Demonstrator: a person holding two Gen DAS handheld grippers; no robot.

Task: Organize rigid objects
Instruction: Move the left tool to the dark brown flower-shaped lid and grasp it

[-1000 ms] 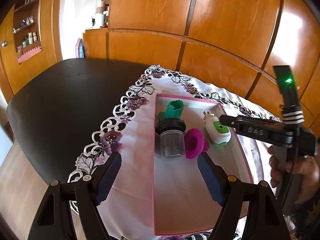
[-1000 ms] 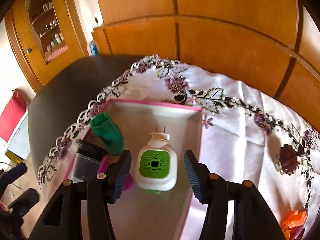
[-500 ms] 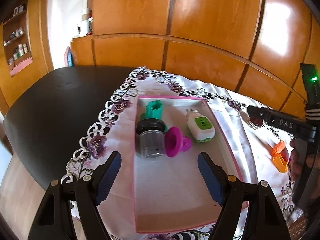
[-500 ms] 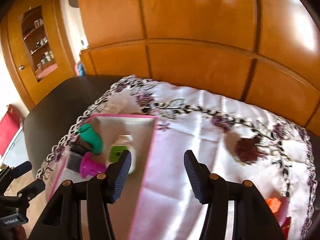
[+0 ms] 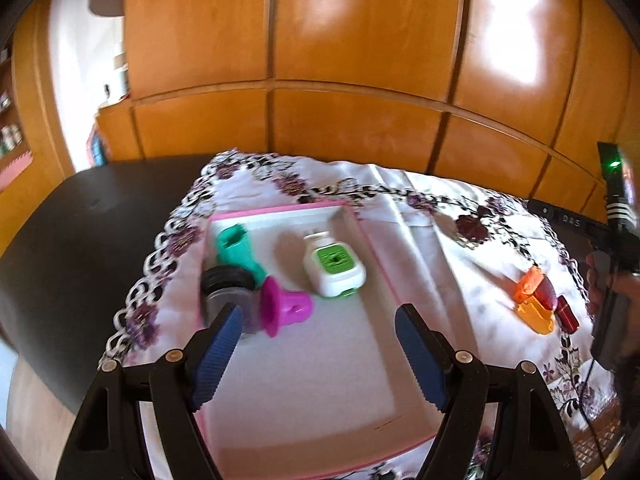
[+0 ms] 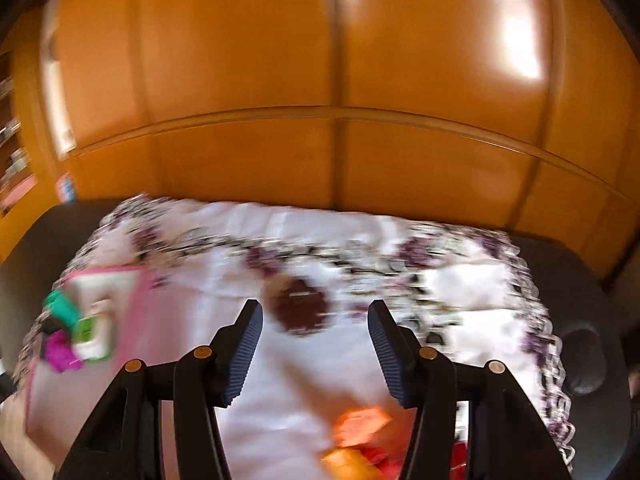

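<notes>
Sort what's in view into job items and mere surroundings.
Job items: tray, teal piece, jar, magenta piece, green-and-white plug-in, orange and red pieces on the cloth, left gripper, right gripper.

Surroundings: tablecloth, dark table, wooden cabinets.

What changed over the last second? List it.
The right gripper swung away from the plug-in in the tray, empty, toward the orange pieces. The left gripper drew back a little. Both stayed open; the tray's items stayed put.
</notes>
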